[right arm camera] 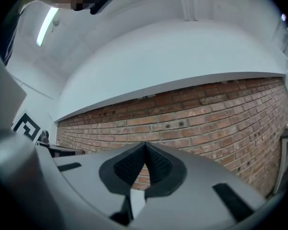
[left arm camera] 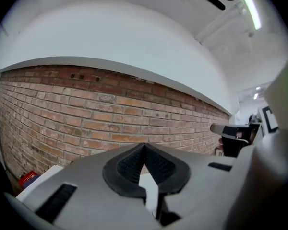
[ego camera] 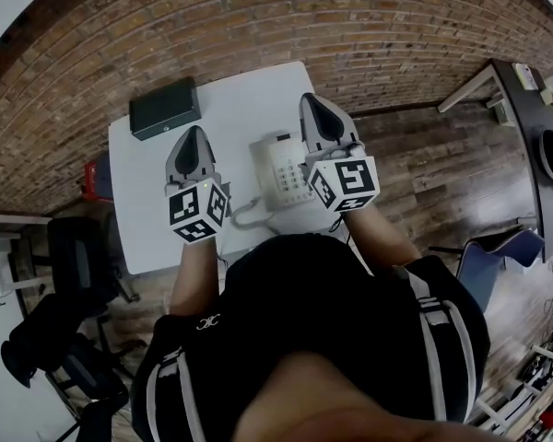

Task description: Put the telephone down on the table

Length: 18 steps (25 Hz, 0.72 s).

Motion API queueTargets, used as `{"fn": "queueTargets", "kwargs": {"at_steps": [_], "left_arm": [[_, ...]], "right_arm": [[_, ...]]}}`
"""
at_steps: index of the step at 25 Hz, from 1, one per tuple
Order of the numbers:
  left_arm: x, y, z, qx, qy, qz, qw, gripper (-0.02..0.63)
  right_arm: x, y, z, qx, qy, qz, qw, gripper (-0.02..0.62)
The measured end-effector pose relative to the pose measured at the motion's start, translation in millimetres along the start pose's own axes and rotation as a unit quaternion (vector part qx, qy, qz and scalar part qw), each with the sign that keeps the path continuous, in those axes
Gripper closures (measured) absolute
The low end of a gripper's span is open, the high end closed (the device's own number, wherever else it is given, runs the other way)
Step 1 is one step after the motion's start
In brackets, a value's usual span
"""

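A white desk telephone (ego camera: 282,171) with a coiled cord (ego camera: 245,215) lies on the white table (ego camera: 240,109), seen in the head view. My left gripper (ego camera: 193,133) hangs high above the table, left of the phone, shut and empty. My right gripper (ego camera: 313,100) hangs above the phone's right side, also shut with nothing in it. In the left gripper view the dark pads (left arm camera: 145,163) meet tip to tip against the brick wall. The right gripper view shows its pads (right arm camera: 145,166) closed the same way. Both point about level at the wall.
A black box (ego camera: 165,108) sits at the table's far left corner. A brick wall (ego camera: 276,17) runs behind the table. A black chair (ego camera: 69,256) stands left of the person, a blue chair (ego camera: 498,251) to the right, and a dark desk (ego camera: 530,109) at far right.
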<state>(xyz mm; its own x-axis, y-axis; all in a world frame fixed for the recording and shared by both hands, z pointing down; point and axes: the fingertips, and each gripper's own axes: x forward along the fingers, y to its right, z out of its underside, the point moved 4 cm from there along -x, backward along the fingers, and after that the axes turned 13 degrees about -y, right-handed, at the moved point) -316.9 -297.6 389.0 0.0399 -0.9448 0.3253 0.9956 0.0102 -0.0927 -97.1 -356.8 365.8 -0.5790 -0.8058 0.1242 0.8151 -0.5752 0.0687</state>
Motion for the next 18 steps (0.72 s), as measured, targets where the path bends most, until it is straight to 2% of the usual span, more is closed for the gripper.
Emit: {"fn": "queueTargets", "kwargs": {"at_steps": [7, 11, 18], "left_arm": [[-0.9, 6.9, 5.5, 0.002, -0.013, 0.007, 0.9999, 0.604], [-1.9, 9.5, 5.8, 0.004, -0.014, 0.009, 0.9999, 0.604], [-4.0, 12.2, 6.3, 0.007, -0.019, 0.011, 0.9997, 0.604]], "right_arm": [[5.4, 6.0, 23.5, 0.012, -0.038, 0.005, 0.999, 0.597], [2.1, 7.0, 24.8, 0.032, -0.038, -0.005, 0.999, 0.597], [-0.9, 7.2, 24.3, 0.033, -0.036, -0.004, 0.999, 0.597]]}}
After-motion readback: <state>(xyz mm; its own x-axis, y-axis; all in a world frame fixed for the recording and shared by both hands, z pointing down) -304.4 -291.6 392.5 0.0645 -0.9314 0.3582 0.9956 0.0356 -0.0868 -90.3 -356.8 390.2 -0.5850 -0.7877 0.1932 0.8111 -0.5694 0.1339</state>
